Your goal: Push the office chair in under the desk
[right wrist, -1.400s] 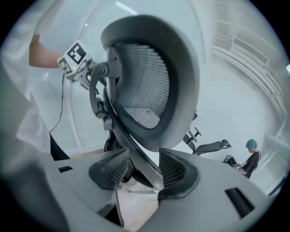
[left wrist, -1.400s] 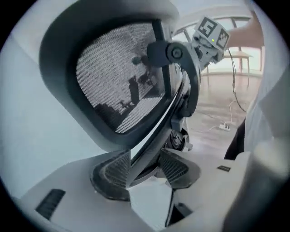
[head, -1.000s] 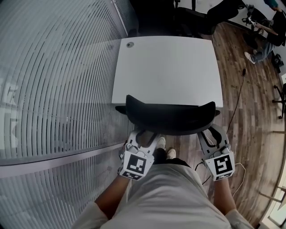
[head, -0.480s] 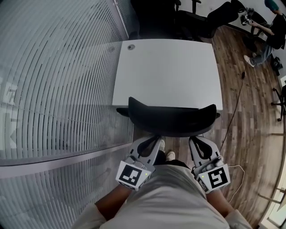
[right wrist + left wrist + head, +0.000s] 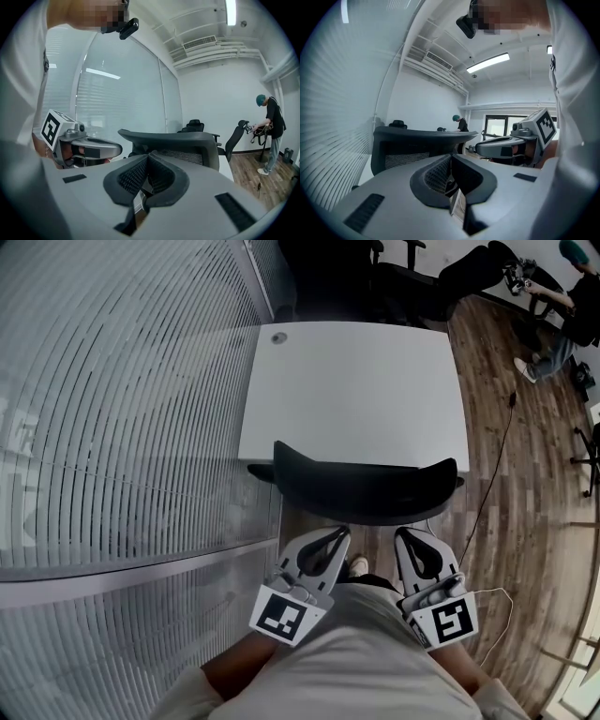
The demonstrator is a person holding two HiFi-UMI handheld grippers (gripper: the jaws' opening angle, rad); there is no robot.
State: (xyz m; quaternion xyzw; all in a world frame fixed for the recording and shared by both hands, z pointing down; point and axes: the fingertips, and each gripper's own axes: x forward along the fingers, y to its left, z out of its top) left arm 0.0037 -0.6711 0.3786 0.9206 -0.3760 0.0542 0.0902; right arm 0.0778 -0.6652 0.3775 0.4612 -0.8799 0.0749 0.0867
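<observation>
Striped glass wall point(image 5: 112, 427) runs along the left of the office chair point(image 5: 366, 488), and wood-plank floor point(image 5: 530, 493) spreads to its right, with a thin black cable point(image 5: 494, 470) trailing across the boards. Beyond the chair lies the white tabletop point(image 5: 356, 399), bare except for a round cable port point(image 5: 278, 337) at the corner farthest from the chair on the glass side. The chair's dark curved backrest stands right at the tabletop's near edge, its top rim overlapping that edge from the head view; the seat is hidden beneath it.

Both claws sit on the near side of the chair, side by side and pointing roughly level at the backrest. The left claw point(image 5: 337, 533) has its jaws pressed together with nothing between them. The right claw point(image 5: 405, 533) has just been closing, and its jaws now meet, also empty. In the gripper views the mesh backrest rises just past the claw tips, near but apart from them.

Farther off, past the tabletop from the chair, are other dark chairs point(image 5: 412, 282) and a standing person point(image 5: 271, 133) on the floor.
</observation>
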